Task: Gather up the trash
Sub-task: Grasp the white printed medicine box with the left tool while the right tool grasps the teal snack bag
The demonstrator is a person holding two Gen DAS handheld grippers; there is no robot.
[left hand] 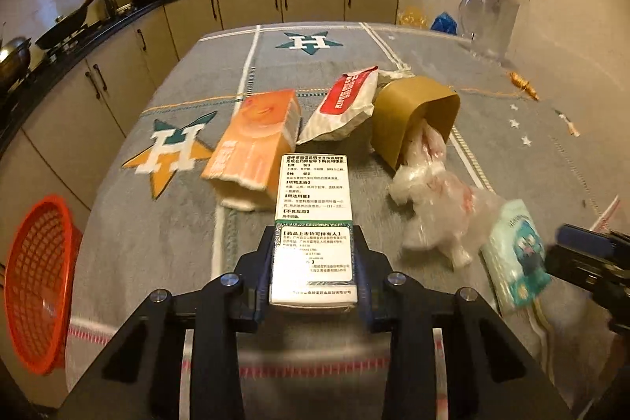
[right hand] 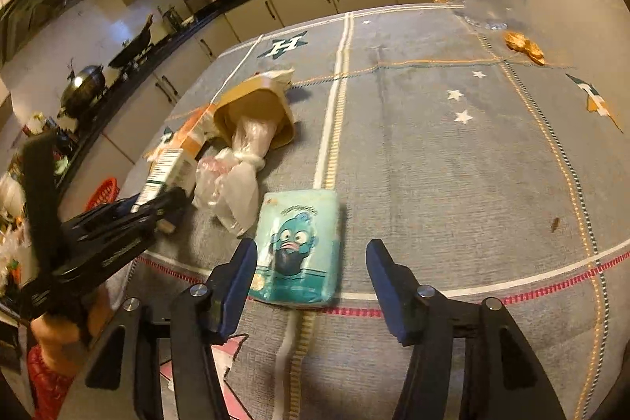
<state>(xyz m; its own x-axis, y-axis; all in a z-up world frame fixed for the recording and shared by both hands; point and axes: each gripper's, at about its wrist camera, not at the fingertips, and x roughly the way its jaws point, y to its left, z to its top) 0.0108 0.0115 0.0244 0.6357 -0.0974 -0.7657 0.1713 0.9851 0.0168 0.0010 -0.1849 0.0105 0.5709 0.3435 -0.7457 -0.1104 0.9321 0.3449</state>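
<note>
My left gripper [left hand: 313,250] is shut on a white and green medicine box [left hand: 314,207] and holds it above the table; the box also shows in the right wrist view [right hand: 167,172]. My right gripper [right hand: 311,254] is open and empty, just short of a teal tissue pack [right hand: 299,247], which also shows in the left wrist view [left hand: 516,254]. On the grey tablecloth [left hand: 512,144] lie an orange carton [left hand: 256,140], a red and white bag [left hand: 346,105], a tipped gold paper cup [left hand: 413,113] and crumpled clear plastic [left hand: 433,207].
A red mesh basket [left hand: 39,282] stands off the table's left edge. A glass jug [left hand: 488,22] stands at the back right by the wall. Small orange scraps [right hand: 525,46] lie near it. Kitchen counters with pots run along the left and back.
</note>
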